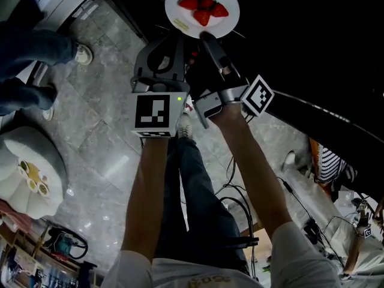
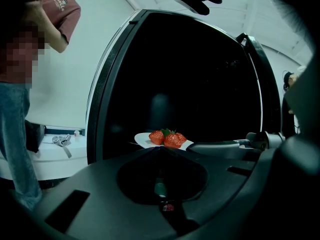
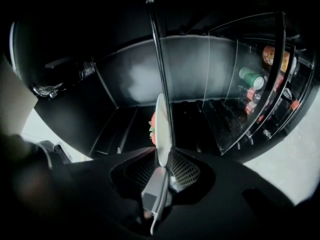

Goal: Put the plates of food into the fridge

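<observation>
A white plate point(image 1: 202, 24) carrying red strawberries point(image 1: 203, 6) is held out in front of the open black fridge point(image 2: 175, 79). My right gripper point(image 1: 207, 38) is shut on the plate's near rim. In the right gripper view the plate point(image 3: 162, 129) stands edge-on between the jaws, with the strawberries point(image 3: 152, 126) on its left face. My left gripper point(image 1: 179, 41) hovers just left of the plate, jaws together and holding nothing. From the left gripper view the plate point(image 2: 145, 140) lies just beyond the jaw tips.
The fridge's dark shelves point(image 3: 150, 84) face me. Its clear door racks point(image 3: 255, 79) at the right hold cans and bottles. A person point(image 2: 30, 59) stands at the left by a white counter point(image 2: 50, 151). Cables point(image 1: 240, 209) trail on the floor by my legs.
</observation>
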The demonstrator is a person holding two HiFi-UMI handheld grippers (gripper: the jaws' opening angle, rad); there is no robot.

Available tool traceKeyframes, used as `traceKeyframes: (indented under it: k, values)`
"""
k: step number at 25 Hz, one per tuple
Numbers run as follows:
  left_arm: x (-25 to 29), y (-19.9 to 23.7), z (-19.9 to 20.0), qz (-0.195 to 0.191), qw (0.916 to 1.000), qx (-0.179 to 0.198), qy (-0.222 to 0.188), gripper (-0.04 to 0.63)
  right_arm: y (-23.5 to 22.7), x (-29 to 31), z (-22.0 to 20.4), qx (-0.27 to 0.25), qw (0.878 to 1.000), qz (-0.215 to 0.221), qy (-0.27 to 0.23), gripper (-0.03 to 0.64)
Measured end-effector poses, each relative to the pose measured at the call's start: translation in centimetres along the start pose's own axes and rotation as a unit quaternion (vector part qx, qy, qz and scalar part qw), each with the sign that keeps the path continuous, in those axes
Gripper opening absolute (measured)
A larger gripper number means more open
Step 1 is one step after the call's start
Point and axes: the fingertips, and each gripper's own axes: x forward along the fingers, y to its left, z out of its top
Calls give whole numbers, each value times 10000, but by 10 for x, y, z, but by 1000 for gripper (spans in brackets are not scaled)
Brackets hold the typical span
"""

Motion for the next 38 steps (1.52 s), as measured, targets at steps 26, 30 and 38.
traceKeyframes:
  k: [26,30,38]
  values:
    - [2,-19,3,-293,9995,124,-34,6,4,-2,6,-264,9995,-18,-148,25]
    - [11,-6,9,-275,9996,49,-9,6,4,18,10,-352,9991,-145,-164,25]
    - [16,4,10,-267,9996,88,19,6,0,30,18,-383,9987,-219,-245,23]
